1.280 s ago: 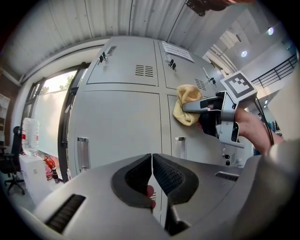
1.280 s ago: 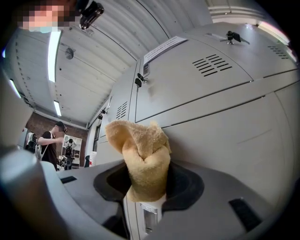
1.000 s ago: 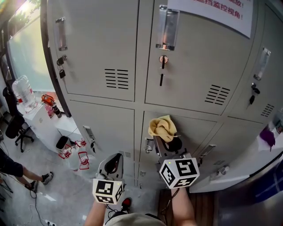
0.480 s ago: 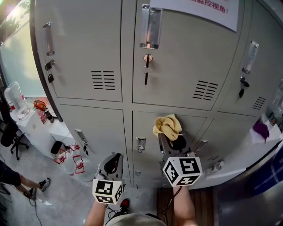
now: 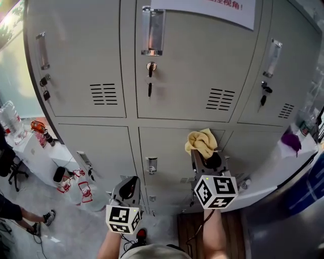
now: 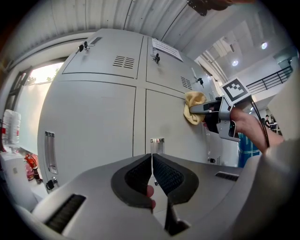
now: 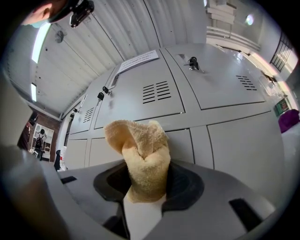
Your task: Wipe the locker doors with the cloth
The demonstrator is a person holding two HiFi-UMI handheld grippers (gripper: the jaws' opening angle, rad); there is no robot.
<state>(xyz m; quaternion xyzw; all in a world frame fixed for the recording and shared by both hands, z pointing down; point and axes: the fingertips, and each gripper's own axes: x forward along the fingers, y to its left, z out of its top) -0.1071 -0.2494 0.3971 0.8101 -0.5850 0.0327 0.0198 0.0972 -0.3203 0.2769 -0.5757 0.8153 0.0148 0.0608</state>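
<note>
A bunched yellow cloth (image 5: 201, 142) is pinched in my right gripper (image 5: 204, 152), which is shut on it. The cloth (image 7: 139, 157) rests against the upper edge of a lower grey locker door (image 5: 167, 157), right of that door's handle (image 5: 151, 165). From the left gripper view the cloth (image 6: 193, 106) shows pressed to the door. My left gripper (image 5: 128, 188) hangs lower and to the left, away from the lockers; its jaws (image 6: 152, 174) are shut with nothing between them.
The grey lockers stand in two rows, the upper doors (image 5: 192, 66) with keys, vents and clear handles. A white paper notice (image 5: 202, 9) is stuck at top. White ledge (image 5: 276, 167) at right holds a purple object (image 5: 289, 139). Bottles and a chair stand at far left.
My right gripper has carried the cloth rightward along the lower door's upper edge. The left gripper has stayed where it was.
</note>
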